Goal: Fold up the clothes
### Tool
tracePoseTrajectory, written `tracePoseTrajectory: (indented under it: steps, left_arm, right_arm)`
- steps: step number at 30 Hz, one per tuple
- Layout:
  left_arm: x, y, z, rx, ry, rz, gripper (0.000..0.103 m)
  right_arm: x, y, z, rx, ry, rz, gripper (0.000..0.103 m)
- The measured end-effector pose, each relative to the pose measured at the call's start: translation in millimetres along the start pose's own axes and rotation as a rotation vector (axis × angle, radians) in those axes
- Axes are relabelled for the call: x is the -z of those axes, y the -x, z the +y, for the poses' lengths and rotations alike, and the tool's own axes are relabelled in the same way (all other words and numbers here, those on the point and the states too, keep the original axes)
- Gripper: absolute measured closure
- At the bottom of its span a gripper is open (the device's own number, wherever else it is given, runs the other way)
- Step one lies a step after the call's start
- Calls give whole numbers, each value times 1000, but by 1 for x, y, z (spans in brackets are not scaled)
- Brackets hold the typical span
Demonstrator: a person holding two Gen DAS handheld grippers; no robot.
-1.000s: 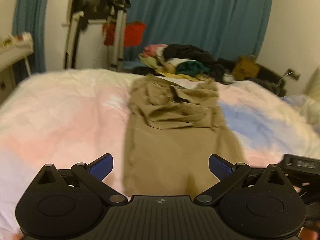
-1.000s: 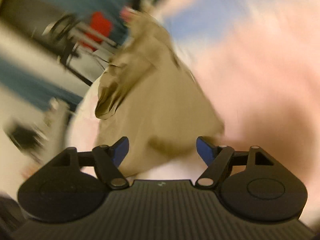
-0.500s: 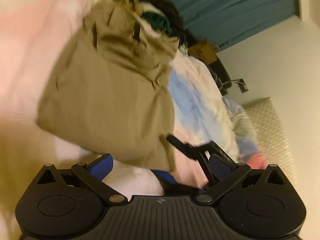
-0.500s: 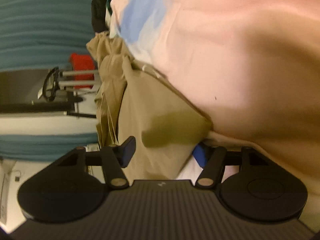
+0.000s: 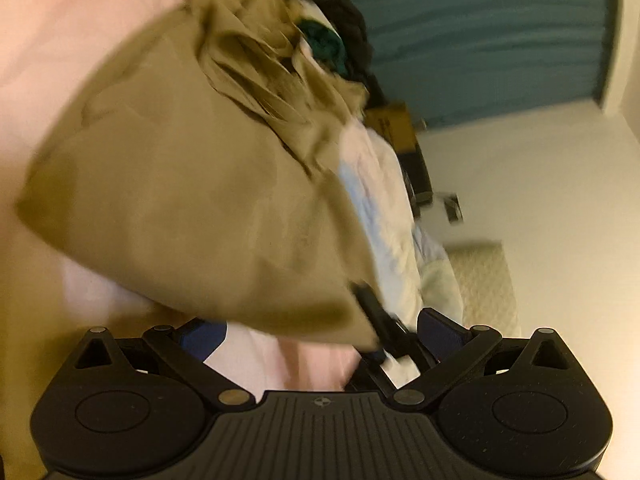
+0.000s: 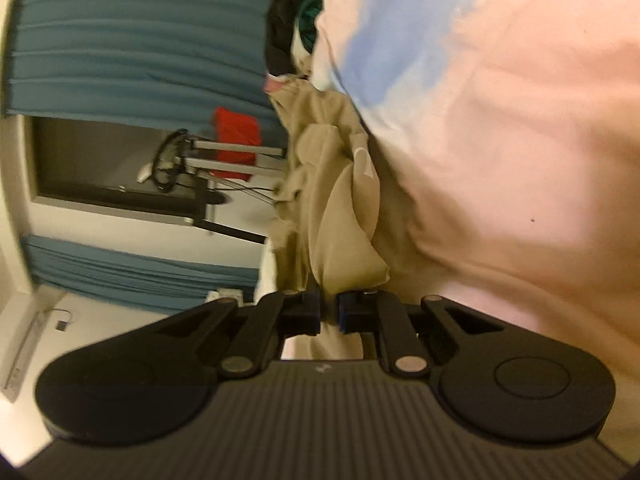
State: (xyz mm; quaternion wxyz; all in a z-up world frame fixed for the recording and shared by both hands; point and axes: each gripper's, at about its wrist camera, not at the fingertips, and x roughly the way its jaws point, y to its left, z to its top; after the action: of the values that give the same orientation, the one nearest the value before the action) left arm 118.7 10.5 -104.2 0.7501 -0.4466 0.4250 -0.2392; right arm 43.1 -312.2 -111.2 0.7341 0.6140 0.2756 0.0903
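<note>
In the left wrist view, the khaki trousers [image 5: 192,184] are seen spread over the pastel bedspread [image 5: 68,40], their bunched waistband end lying toward the pile of clothes [image 5: 336,36] at the far side of the bed, beneath the teal curtain [image 5: 480,32]. The left tongs [image 5: 320,334] are held spread wide just short of the near hem, and nothing is gripped between them; they appear to be positioned so that the left corner of the hem can be taken. At the right corner of that hem the dark tip of the right tongs [image 5: 376,316] is seen, though blur hides the detail there. In the right wrist view, taken with the camera rolled on its side, the right tongs [image 6: 329,314] are pressed together on a gathered edge of the khaki trousers [image 6: 344,216], which rise from the grip in a bunched fold toward the pile of clothes [image 6: 292,28]. The bedspread [image 6: 520,140] fills the frame beside the garment. The corner is judged to be pinched so that the hem end can be lifted and carried over toward the waistband once the other corner is held.
</note>
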Motion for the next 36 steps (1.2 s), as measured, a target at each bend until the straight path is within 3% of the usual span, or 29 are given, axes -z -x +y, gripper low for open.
tracePoseTrajectory:
  steps: [3, 5, 10, 13, 19, 21, 22, 23, 26, 31, 36]
  left_arm:
    - [-10, 10, 10, -19, 47, -96, 11]
    - [-12, 17, 17, -19, 88, -157, 27]
    - [-15, 30, 29, -80, 132, -265, 47]
    - [-16, 30, 38, -83, 183, -268, 55]
    - [-24, 20, 40, -72, 207, -238, 57]
    - [-25, 18, 39, -87, 198, -245, 64]
    - [-25, 17, 39, -95, 202, -251, 75]
    - [-25, 16, 40, -102, 210, -257, 79]
    - [-26, 16, 42, -96, 232, -264, 86]
    - [-30, 25, 30, -62, 187, -290, 91]
    - [-28, 57, -6, -29, 117, -329, 92]
  right_arm:
    - [-2, 6, -1, -14, -11, -6, 93]
    - [-4, 8, -1, -11, -9, -10, 93]
    - [-5, 4, -2, 1, -12, -30, 93]
    - [-1, 7, 1, 16, 24, -32, 93]
    - [0, 5, -3, 49, 35, -34, 93]
    - [0, 4, -4, 59, 39, -34, 93]
    - [0, 4, -4, 64, 41, -34, 93]
    - [-1, 3, -4, 69, 43, -34, 93]
    - [-1, 1, -7, 90, 49, -35, 93]
    - [-7, 0, -1, 62, 42, -34, 93]
    - [-6, 13, 36, 17, 117, -46, 93]
